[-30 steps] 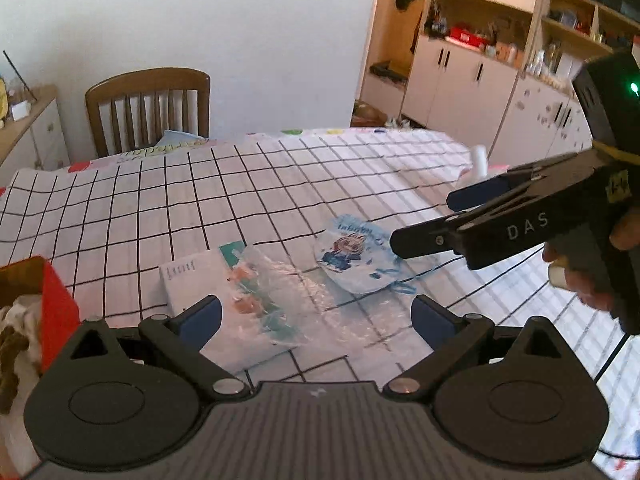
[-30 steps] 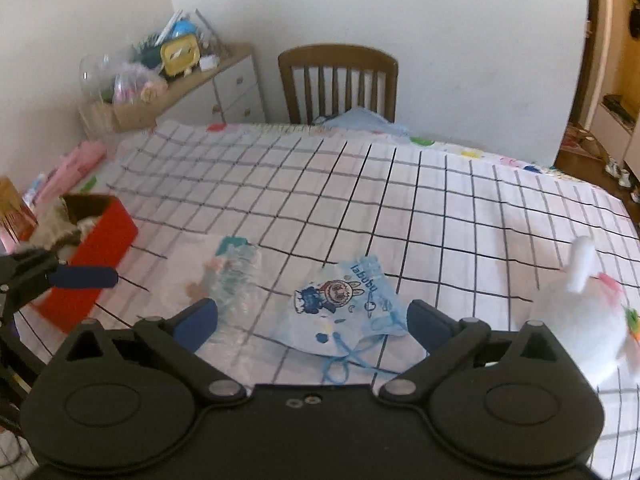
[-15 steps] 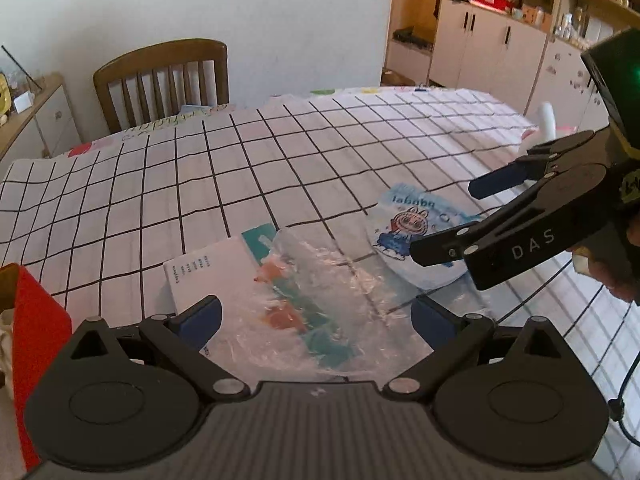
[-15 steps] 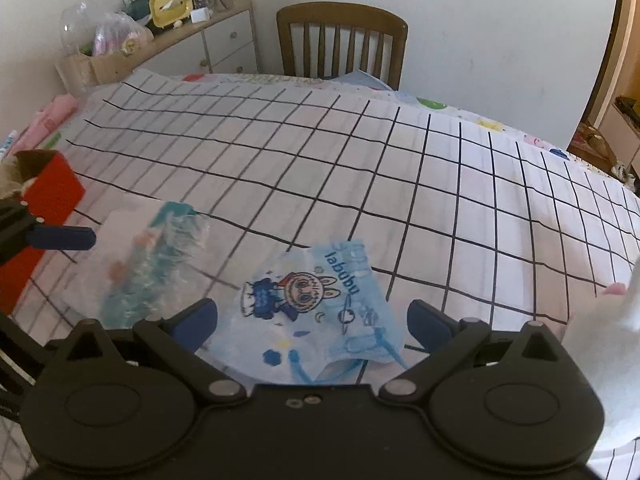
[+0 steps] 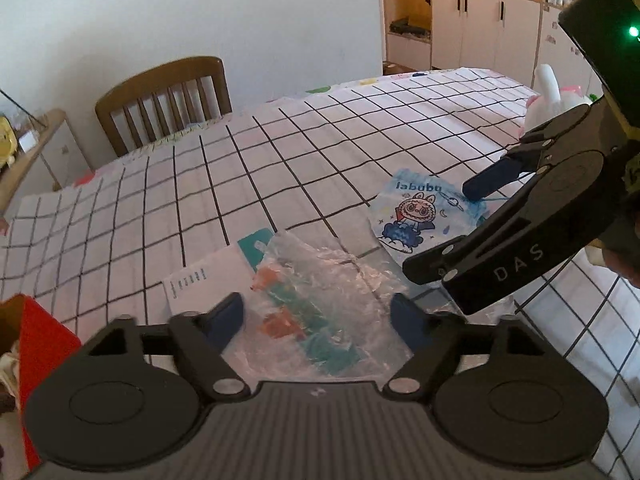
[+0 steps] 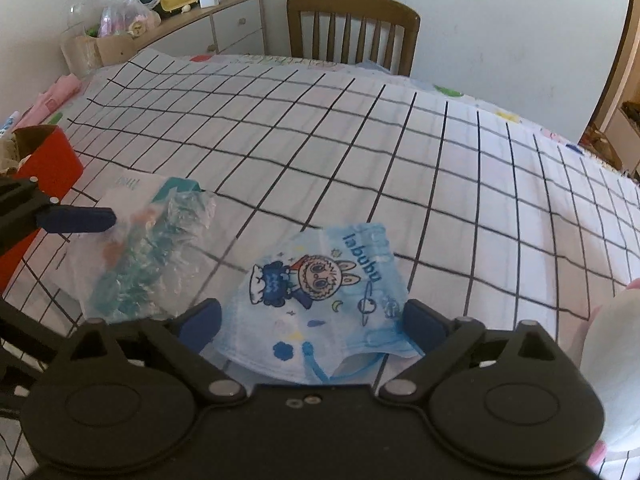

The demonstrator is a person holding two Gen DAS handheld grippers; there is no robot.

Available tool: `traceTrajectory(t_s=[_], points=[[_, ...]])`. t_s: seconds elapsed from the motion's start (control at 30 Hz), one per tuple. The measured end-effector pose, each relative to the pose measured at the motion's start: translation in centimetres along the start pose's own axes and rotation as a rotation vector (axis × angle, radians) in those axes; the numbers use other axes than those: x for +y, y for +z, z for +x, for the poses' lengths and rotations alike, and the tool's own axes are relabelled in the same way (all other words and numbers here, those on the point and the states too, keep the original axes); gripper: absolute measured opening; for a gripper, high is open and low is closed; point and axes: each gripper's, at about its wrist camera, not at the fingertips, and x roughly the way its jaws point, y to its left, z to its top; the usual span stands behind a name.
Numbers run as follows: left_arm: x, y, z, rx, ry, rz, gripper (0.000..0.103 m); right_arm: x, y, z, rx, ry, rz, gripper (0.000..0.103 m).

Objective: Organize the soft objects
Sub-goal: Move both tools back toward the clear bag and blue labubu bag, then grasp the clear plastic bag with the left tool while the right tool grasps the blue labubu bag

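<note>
Grippers are both gaping wide, holding nothing: right gripper straddling the mask, left gripper straddling the plastic packet.

Left wrist view looks low across the checked tablecloth toward the chair, upper left. Right wrist view faces likewise, close over the mask. Both share the plastic packet.

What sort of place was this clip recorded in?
Most likely a home dining room. A table under a checked cloth has a wooden chair pushed in against the wall, a dresser piled with household clutter stands to one side, and white cupboards line the far wall.
</note>
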Motion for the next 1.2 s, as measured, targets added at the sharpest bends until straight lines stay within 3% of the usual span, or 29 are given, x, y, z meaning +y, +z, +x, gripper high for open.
traceTrajectory(t_s=[0.1,0.13,0.2,0.3,0.47,0.57,0.67,0.83,0.9,0.93,0.97,1.0,1.2], points=[[-0.1,0.1,-0.2,-0.011,0.017,0.010,0.053,0.2,-0.2,-0.1,-0.002,-0.016,-0.005,0.088],[0.0,0.1,-0.3,-0.015,0.021,0.011,0.044,0.3,-0.2,-0.1,-0.005,-0.022,-0.006,0.083],[-0.1,0.2,-0.5,-0.023,0.020,0.016,0.034,0.4,-0.2,-0.2,-0.012,-0.030,-0.002,0.076],[-0.1,0.3,-0.6,-0.030,0.005,0.012,0.028,0.5,-0.2,-0.5,-0.018,-0.038,-0.005,0.059],[-0.3,0.4,-0.9,-0.035,-0.051,0.012,0.015,0.9,-0.3,-0.9,-0.028,-0.036,-0.025,0.019],[-0.5,0.4,-1.1,-0.035,-0.074,0.008,0.012,1.3,-0.4,-1.1,-0.035,-0.051,-0.051,0.008],[-0.2,0.5,-1.4,-0.033,-0.096,-0.022,0.010,1.4,-0.5,-1.9,-0.071,-0.057,-0.048,0.004],[0.5,0.5,-1.9,-0.036,-0.122,-0.076,0.010,0.2,0.0,-2.9,-0.083,-0.017,-0.021,0.007],[0.6,0.5,-2.0,-0.036,-0.122,-0.080,0.010,-0.2,0.2,-2.8,-0.075,-0.019,-0.019,0.023],[0.6,0.5,-2.0,-0.035,-0.122,-0.081,0.010,-0.3,0.2,-2.8,-0.078,-0.019,-0.016,0.042],[0.6,0.5,-2.0,-0.032,-0.122,-0.084,0.010,-0.5,0.2,-2.8,-0.083,-0.017,-0.012,0.068],[0.6,0.5,-2.0,-0.029,-0.124,-0.088,0.010,-0.5,0.2,-2.9,-0.100,-0.017,-0.008,0.078],[0.7,0.4,-1.6,-0.008,-0.125,-0.103,0.010,-1.0,0.8,-1.1,-0.058,-0.036,-0.013,0.080]])
